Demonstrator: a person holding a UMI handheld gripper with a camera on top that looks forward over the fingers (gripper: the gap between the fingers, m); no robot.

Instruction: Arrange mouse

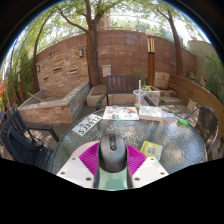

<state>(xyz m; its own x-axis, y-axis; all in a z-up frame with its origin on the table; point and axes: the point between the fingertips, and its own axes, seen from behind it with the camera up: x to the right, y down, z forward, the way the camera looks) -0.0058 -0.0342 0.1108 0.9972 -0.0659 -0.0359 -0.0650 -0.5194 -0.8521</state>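
Observation:
A dark grey computer mouse (111, 151) sits between my gripper's (111, 160) two fingers, with the magenta pads (90, 157) pressed against both its sides. The mouse is held above a round glass table (180, 145), its nose pointing away from me. The gripper's white fingers (82, 173) show below the mouse.
A magazine or booklet (121, 113) and a white box (152, 113) lie at the table's far side. A small green-yellow card (151, 149) lies right of the fingers. A printed sheet (87, 124) lies at the left. A clear container (147, 96) stands further back. Brick walls and benches surround the table.

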